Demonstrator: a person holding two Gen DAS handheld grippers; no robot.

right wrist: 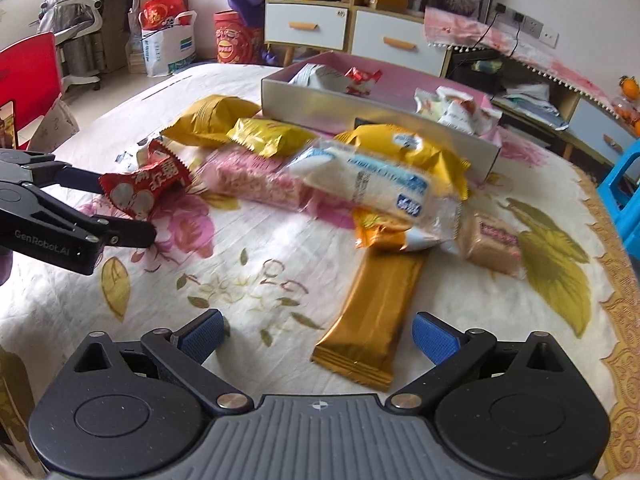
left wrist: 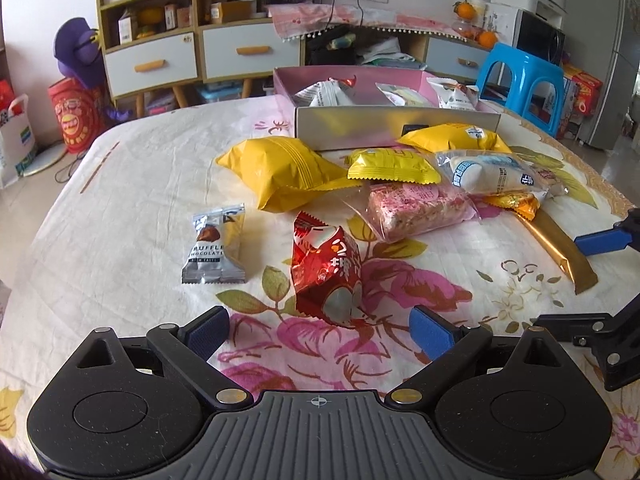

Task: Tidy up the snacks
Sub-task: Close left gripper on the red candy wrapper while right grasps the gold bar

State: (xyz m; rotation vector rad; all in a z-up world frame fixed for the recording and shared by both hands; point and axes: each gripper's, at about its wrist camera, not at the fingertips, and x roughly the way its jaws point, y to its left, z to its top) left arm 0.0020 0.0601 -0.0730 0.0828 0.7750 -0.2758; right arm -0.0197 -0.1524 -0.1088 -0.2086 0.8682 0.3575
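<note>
My left gripper (left wrist: 318, 334) is open, its fingers on either side of the near end of a red snack packet (left wrist: 326, 274) on the floral cloth. The right wrist view shows the same packet (right wrist: 144, 188) between the left gripper's fingers (right wrist: 132, 236). My right gripper (right wrist: 318, 334) is open, with the near end of a long gold bar (right wrist: 372, 312) lying between its fingers. A pile of snacks lies ahead: yellow bags (left wrist: 280, 172), a pink bar (left wrist: 420, 208), a white and blue pack (right wrist: 360, 180). The pink-lined box (left wrist: 380, 124) holds several packets.
A silver truffle chocolate packet (left wrist: 216, 248) lies alone at the left. A small tan packet (right wrist: 492, 244) lies to the right of the pile. A blue stool (left wrist: 524, 80) and drawer cabinets (left wrist: 200, 56) stand beyond the table.
</note>
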